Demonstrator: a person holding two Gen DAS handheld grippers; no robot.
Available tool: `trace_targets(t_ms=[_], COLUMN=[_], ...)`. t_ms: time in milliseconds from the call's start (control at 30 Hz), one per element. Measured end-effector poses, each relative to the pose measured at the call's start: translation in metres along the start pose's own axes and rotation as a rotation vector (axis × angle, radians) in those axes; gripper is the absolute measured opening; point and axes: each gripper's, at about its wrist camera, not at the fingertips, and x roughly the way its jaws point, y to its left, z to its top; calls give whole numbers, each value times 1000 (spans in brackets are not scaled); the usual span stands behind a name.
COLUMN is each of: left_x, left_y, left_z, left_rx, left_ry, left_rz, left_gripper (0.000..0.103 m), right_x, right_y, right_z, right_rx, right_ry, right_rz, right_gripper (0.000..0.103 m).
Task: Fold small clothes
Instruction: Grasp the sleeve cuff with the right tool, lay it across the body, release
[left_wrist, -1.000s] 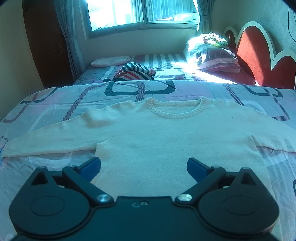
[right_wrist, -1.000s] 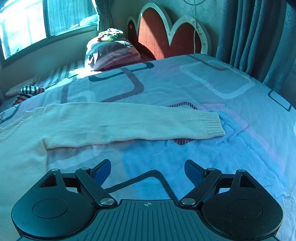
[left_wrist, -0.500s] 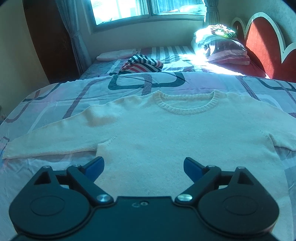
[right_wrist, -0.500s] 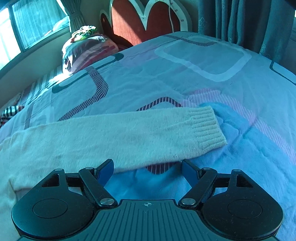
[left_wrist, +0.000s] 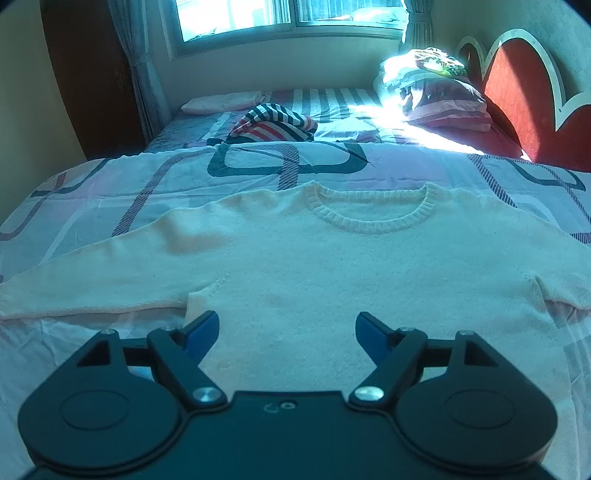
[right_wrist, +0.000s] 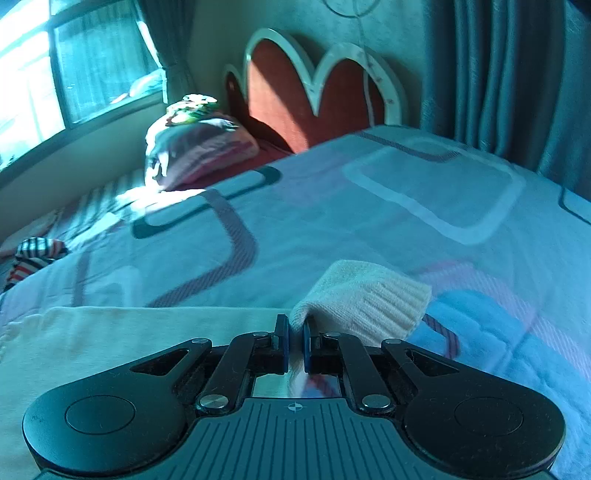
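Note:
A cream knit sweater (left_wrist: 332, 266) lies flat, face up, on the bed, with both sleeves spread out sideways and the round collar at the far side. My left gripper (left_wrist: 287, 328) is open and empty, low over the sweater's lower body near the left armpit. My right gripper (right_wrist: 294, 332) is shut on the sweater's right sleeve just behind the ribbed cuff (right_wrist: 376, 299), and the cuff is lifted off the bedcover. The rest of that sleeve (right_wrist: 147, 332) lies flat to the left.
The patterned bedcover (left_wrist: 110, 192) spreads all around. A striped folded garment (left_wrist: 273, 127) and a pillow pile (left_wrist: 439, 92) lie at the far side by the window. A red headboard (right_wrist: 295, 96) and grey curtains (right_wrist: 517, 74) stand at the right.
My right gripper moved down onto the right sleeve, shut on it near the cuff and raised the cuff. My left gripper crept forward over the sweater and stayed open.

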Motion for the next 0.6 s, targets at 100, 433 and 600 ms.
trace_targets(t_ms=[100,433,600], left_x=[0,7,20], left_y=[8,53,64], left_z=[7,21,19], left_rx=[-19,-106,-117], left_ry=[-5,-15,23], left_rz=[-17,-43,-89], left_gripper=[79,80,81], right_x=[-14,-28,-22], right_y=[54,260,302], right_z=[4,-64,-107], right_rx=[-81,-330,-397], right_ry=[-34,76,205], right_rz=[113,486,552], right_gripper=[6,6,13])
